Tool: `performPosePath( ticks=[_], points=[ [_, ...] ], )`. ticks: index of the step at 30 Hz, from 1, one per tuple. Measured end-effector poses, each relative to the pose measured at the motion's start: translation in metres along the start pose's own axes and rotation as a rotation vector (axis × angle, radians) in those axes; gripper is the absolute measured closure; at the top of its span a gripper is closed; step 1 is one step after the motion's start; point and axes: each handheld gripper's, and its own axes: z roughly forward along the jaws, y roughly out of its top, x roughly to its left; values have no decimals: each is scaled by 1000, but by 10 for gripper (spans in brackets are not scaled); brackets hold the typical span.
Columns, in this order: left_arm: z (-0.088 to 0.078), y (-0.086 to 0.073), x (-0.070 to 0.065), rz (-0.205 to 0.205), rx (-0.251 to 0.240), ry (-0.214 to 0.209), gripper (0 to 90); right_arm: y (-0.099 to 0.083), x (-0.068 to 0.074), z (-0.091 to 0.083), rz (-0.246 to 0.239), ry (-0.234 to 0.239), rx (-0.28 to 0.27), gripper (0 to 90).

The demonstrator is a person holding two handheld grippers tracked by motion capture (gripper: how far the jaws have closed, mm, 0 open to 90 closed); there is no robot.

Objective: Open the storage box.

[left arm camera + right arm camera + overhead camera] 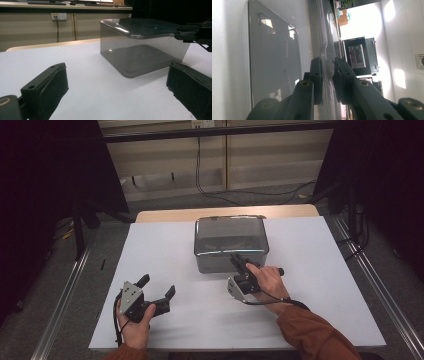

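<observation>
A smoky, see-through plastic box is seen standing on the white table top, toward the far middle of it, with a clear lid laid across its top. The right gripper is held against the near right part of the box, turned on its side – its two jaws are clamped on the thin edge of the lid, one above it and one below, as is shown in the right gripper view, where the pads press the clear sheet from both sides. In the left gripper view the same jaws are seen at the lid's edge. The left gripper is rested low on the table, well apart from the box and to its near left – its jaws are spread wide, with nothing between them
</observation>
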Motion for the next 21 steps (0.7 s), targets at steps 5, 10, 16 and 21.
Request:
performPosePath(
  ticks=[5,10,16,21],
  points=[
    [2,0,0,23,22,-21,36,0,-2,0,5,1,-1,778],
    [3,1,1,7,27,-32,37,0,-4,-1,19,1,-2,779],
    [8,2,-1,6,53,-58,57,1,-9,-2,20,-11,-4,786],
    [14,5,-2,11,63,-82,57,1,-13,-2,33,-17,-7,789]
  ],
)
